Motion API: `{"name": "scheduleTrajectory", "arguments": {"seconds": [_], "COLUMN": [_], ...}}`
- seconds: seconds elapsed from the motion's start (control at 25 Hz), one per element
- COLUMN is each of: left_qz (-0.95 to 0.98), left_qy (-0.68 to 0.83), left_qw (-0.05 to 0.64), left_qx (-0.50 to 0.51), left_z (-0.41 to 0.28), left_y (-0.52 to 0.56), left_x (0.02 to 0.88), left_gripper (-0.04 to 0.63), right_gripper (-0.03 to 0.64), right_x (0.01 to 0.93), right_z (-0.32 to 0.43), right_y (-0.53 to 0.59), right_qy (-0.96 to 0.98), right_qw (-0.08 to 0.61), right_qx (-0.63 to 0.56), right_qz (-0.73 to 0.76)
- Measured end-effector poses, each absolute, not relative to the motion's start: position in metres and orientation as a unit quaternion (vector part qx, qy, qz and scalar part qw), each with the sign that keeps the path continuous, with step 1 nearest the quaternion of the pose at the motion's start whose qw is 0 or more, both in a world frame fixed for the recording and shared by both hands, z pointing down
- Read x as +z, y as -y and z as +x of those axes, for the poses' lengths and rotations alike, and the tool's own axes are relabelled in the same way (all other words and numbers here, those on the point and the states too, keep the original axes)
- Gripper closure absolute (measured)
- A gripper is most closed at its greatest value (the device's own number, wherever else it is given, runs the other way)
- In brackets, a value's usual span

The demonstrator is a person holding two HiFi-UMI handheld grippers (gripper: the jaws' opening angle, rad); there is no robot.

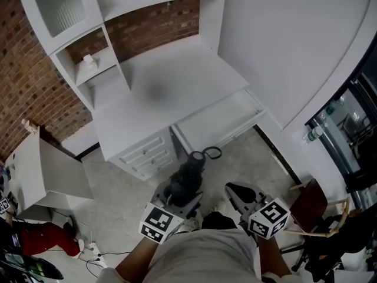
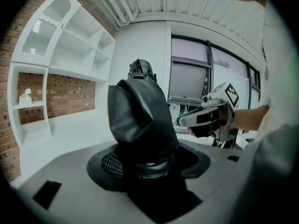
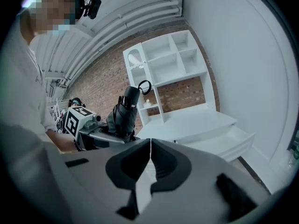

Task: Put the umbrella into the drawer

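L tongs [image 1: 177, 198] clamped on umbrella [image 1: 188, 170] | R tongs [image 3: 150, 160] closed, empty

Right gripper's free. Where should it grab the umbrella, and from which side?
Probably the umbrella handle, the slim end sticking out past the left gripper, which clamps the bulky folded part. Open the right gripper, then come in from its own side, jaws across the handle.
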State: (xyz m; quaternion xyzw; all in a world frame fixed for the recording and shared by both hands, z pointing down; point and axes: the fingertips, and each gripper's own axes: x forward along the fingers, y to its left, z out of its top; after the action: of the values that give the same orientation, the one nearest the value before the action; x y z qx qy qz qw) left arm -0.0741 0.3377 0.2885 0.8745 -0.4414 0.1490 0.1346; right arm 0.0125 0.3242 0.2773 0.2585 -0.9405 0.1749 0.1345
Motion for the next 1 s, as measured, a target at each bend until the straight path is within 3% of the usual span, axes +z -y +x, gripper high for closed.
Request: {"name": "scheduleTrajectory", "arguments": {"seconds": [1.0], "left_qz": [0.874], "left_qy": [0.443], "left_qw": [0.129], "left_qx": [0.152], "left_z": [-0.083], "left_y": [-0.304], "left_x": [0.292], "left_gripper": [0.313], "right_gripper": [0.589], "right_x": [0.282], "right_z": [0.008], "right_y": [-0.287], "right_qy": [0.940], "right_qw": [0.127], "right_qx": [0.180], "right_qz": [0.260]}}
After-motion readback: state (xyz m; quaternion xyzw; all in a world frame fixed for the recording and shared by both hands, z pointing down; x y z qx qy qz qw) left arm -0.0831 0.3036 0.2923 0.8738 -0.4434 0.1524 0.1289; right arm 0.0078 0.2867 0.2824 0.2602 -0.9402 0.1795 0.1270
